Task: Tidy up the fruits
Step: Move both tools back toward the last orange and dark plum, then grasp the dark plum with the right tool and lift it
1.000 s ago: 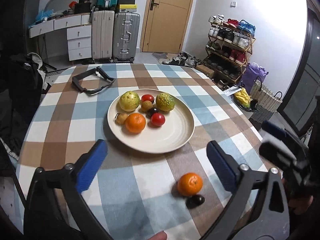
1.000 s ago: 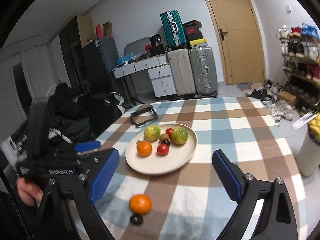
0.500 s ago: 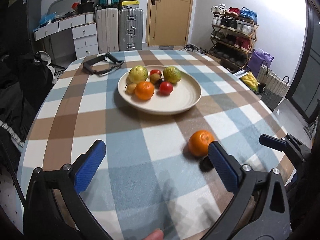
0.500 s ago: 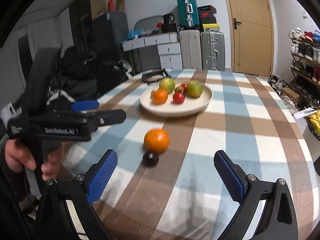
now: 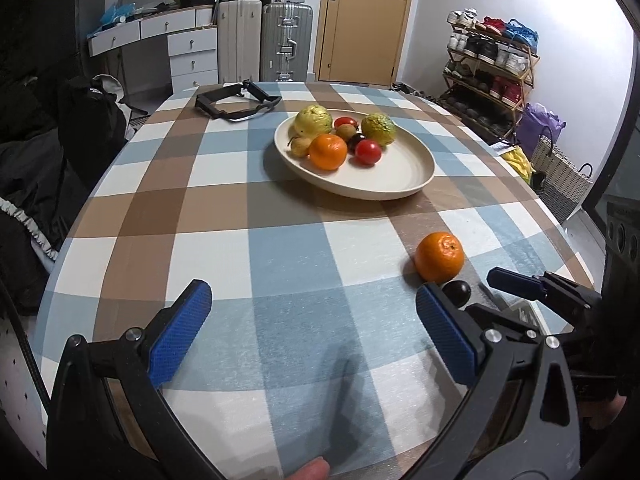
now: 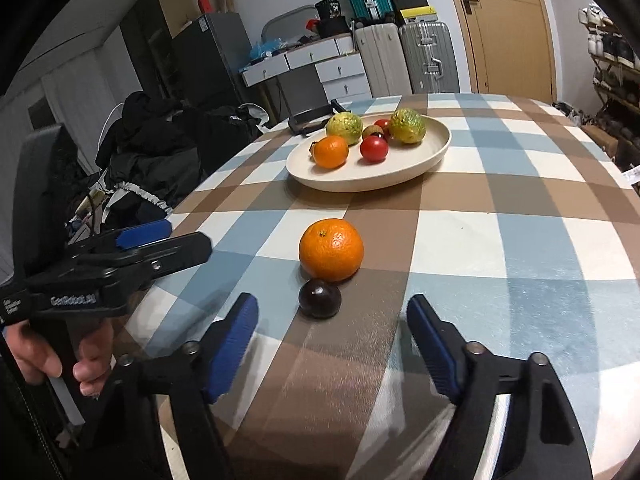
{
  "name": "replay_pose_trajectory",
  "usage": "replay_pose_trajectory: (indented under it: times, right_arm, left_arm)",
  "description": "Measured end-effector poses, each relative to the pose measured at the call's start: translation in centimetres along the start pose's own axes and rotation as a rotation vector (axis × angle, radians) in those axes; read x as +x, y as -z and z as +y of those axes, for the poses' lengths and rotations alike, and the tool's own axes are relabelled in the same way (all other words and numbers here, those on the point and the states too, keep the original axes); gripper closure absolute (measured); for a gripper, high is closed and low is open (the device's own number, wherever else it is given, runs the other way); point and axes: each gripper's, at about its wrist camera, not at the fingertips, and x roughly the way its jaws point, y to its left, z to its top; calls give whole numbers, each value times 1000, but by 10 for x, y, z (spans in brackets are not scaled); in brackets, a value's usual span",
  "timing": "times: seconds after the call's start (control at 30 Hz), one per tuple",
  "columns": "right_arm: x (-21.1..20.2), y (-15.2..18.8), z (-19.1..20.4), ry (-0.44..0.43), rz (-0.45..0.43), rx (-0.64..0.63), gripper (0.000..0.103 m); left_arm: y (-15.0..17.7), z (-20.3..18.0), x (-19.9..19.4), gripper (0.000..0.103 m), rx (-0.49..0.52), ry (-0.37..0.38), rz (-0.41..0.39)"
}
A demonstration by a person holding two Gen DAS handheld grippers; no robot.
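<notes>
Two loose fruits lie on the checked tablecloth (image 6: 520, 240): an orange (image 6: 331, 249) in the middle of the right wrist frame and a small dark fruit (image 6: 320, 298) touching its near side, just below it. The right gripper (image 6: 331, 338) sits low in that frame with its blue-padded jaws spread wide apart and nothing between them, the dark fruit just above the gap. At left centre of the same frame the left gripper (image 6: 156, 240) shows side-on in a hand (image 6: 52, 356). Its own camera shows the left gripper (image 5: 308, 336) with jaws wide apart and holding nothing, low in the frame. A cream plate (image 5: 400, 184) in the upper middle holds a second orange (image 5: 328, 152), two yellow-green fruits, red tomatoes and smaller brown and dark fruits. A black strap (image 5: 236, 100) lies at upper left of it.
</notes>
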Motion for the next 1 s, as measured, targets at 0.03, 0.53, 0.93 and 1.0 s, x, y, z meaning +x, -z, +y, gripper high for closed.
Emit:
replay_pose_trajectory:
  times: [0.03,0.53,0.93,1.0]
  right_arm:
    - [1,-1,1,-2,6,5,29]
    - [22,-13,8,0,102,-31,77]
    - [6,-3,6,24,80,-36,78]
    - [2,-2,4,29,72,-28,78]
  left_arm:
    - [0,1,1,1,-3,-3,3]
    - [0,5,1,1,-20,22,5]
    - [-2,3,-2,1,-13,30,4]
    - [-2,0,-3,1,-6,36,4]
